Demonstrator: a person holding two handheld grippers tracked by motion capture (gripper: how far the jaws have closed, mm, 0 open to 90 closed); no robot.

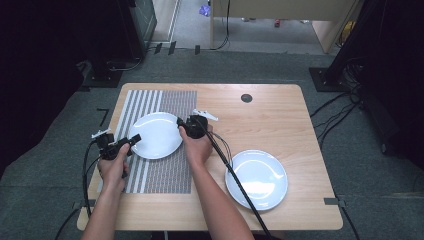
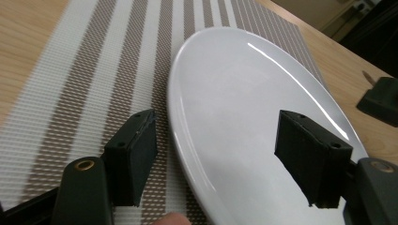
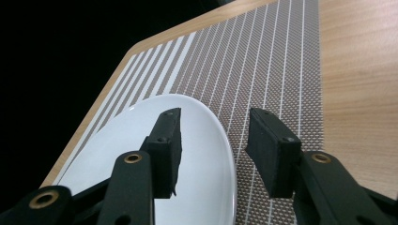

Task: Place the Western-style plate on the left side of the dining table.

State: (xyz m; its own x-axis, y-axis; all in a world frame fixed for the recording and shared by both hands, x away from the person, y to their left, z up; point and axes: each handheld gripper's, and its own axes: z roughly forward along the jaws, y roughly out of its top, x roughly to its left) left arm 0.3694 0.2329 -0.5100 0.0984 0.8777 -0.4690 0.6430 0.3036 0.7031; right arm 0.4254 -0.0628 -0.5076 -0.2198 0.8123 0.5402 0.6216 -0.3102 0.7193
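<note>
The left gripper [image 2: 216, 154] and right gripper [image 3: 213, 150] gape wide astride opposite rims of one white plate [image 1: 156, 135] on a striped placemat [image 1: 172, 170]. From above, a second plate [image 1: 256, 178] lies beyond the right gripper on bare table [image 1: 270, 115].

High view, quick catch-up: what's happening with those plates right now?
A person holds a gripper in each hand at the white plate on the striped placemat. The left gripper is at the plate's left rim and the right gripper at its right rim. In both gripper views the jaws stand open on either side of the rim, not yet clamped. The plate seems to rest flat on the mat. A second white plate lies untouched on the bare wooden table to the right.
</note>
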